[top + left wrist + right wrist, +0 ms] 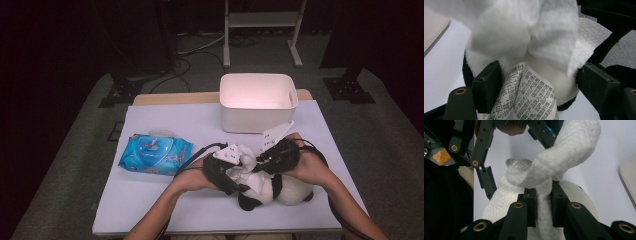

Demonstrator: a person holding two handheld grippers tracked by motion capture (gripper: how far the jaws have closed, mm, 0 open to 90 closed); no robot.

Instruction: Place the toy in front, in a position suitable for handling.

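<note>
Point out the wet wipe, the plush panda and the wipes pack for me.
wet wipe (541, 202): right gripper view, strip pinched between the jaws.
plush panda (292, 192): high view, white belly.
wipes pack (156, 154): high view, blue top face.

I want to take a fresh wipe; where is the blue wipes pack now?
In the high view, the blue wipes pack lies on the table's left side, left of the left claw and the panda toy.

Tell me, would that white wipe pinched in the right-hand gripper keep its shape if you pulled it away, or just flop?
Probably flop. The white wipe already twists and droops around the right gripper, so it looks limp. Its quilted surface suggests the pads grip it without slipping. It seems very light and would likely drag across the panda plush toy rather than shift it.
</note>
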